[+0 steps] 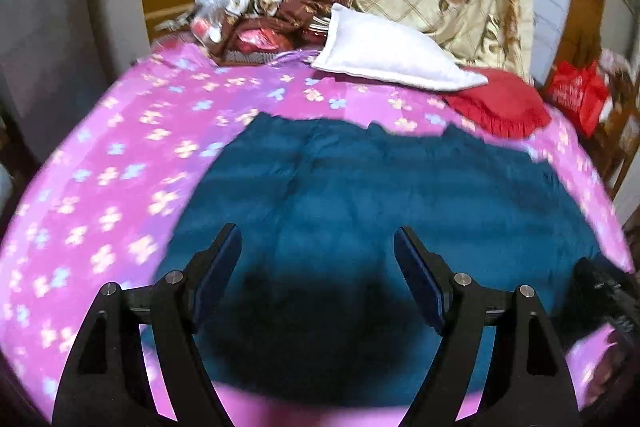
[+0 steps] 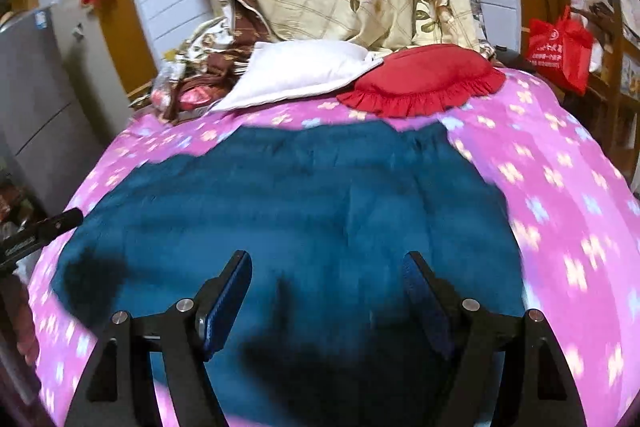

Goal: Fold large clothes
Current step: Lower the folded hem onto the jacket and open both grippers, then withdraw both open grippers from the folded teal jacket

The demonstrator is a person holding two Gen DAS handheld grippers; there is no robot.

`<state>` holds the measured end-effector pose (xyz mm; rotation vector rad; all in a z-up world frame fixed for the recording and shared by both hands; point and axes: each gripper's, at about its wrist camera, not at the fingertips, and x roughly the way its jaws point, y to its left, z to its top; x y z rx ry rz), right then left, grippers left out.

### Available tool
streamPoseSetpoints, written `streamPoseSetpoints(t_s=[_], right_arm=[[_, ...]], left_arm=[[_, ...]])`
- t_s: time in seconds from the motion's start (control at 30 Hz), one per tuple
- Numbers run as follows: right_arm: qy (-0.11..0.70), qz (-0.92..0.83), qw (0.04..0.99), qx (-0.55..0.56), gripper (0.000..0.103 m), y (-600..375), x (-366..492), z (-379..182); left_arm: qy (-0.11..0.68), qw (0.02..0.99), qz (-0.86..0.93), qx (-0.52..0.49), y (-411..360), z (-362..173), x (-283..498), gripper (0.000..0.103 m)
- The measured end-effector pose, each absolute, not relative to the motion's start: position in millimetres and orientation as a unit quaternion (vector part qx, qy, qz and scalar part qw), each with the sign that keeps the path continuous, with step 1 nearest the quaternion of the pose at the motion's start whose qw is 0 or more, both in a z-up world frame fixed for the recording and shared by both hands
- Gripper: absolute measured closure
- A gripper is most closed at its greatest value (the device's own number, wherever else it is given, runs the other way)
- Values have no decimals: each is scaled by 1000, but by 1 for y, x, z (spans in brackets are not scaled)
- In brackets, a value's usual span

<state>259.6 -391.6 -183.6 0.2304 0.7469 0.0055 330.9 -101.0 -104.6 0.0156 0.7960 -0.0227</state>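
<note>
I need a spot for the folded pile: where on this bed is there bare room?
Bare pink floral sheet lies left of the teal garment, and another strip right of it, below the red cushion. The head end is crowded: white pillow, red cushion, and heaped floral bedding.

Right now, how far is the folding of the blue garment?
Done: the blue garment lies spread on the pink bedsheet; whether any fold is made, I cannot tell. In hand: nothing; left gripper and right gripper are open above it. Left: the folding.
</note>
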Motion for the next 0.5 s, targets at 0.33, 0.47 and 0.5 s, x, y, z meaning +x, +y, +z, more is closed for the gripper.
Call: streamPoseSetpoints(t_s=[0.33,0.47,0.5], right_arm=[[370,-19,913,171,27,-376,118,-202],[351,-41,913,205,27,-377,73,-199],[350,-45,911,212,27,-377,64,-199]], left_arm=[[421,907,-29,-10,-100,-134,197,24],[415,909,-34,-24,-107,-132,147,24],[413,909,-41,-22,-109,-131,134,24]])
